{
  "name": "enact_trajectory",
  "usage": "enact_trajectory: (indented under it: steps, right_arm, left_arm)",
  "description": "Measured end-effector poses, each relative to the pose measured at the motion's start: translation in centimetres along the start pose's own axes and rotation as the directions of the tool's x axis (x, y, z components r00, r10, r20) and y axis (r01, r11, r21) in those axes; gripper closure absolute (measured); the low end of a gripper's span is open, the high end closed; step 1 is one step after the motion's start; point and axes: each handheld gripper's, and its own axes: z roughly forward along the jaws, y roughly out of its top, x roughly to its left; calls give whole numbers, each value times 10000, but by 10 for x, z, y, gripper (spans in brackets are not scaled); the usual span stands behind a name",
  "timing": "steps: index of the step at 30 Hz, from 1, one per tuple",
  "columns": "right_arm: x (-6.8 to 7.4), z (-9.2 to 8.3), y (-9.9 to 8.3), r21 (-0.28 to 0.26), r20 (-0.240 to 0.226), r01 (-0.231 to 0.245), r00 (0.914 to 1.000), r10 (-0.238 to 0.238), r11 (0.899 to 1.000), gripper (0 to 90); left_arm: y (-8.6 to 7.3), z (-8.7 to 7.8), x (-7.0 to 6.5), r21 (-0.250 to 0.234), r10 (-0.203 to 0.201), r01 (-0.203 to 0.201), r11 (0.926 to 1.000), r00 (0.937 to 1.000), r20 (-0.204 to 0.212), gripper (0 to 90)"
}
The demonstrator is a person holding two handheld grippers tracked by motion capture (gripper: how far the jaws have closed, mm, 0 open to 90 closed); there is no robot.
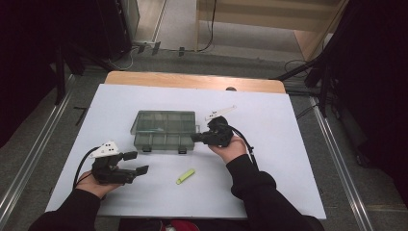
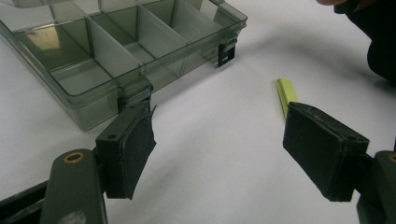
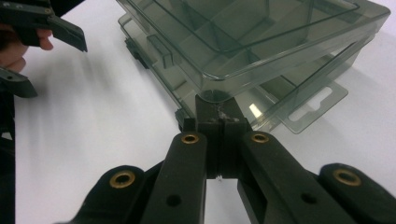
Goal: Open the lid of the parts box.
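Careful, my right gripper (image 3: 218, 112), pinched shut on the lid (image 3: 261, 44) corner at 3 o'clock, could slip and drop it.

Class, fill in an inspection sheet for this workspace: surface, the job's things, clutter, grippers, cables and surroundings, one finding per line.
Surface: white table, with a wooden strip along its far edge.
Job's things: clear compartment box; its lid is lifted at the corner.
Clutter: small yellow-green piece lying in front of the box.
Grippers: left gripper open, apart from the box; right gripper shut, its tips under the lid's corner.
Cables: a black cable trails from the right gripper; more cables on the floor beyond.
Surroundings: dark stands and metal rails beside the table.
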Motion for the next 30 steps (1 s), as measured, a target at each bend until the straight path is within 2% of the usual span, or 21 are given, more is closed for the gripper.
enact_trajectory:
  steps: [3,10,19,24,30]
  right_arm:
    - [0,-1,2,-62,-33,24,10000,-25,10000,900]
    - [1,-1,7,-100,-89,84,9999,-85,9999,900]
    - [2,-1,12,-170,-65,108,9999,-110,9998,900]
    - [2,-2,15,-198,-89,116,9999,-118,9997,900]
    - [2,-3,19,-332,-103,140,9998,-144,9993,900]
  left_arm:
    - [0,-1,1,8,89,-89,10000,9999,-54,243]
    - [2,0,4,31,-142,143,9999,9998,-141,243]
    - [5,1,8,-22,-200,200,9998,9993,-309,244]
    - [5,-2,13,-155,-416,410,9990,9982,-424,244]
    - [3,-5,17,-165,-472,463,9988,9970,-617,245]
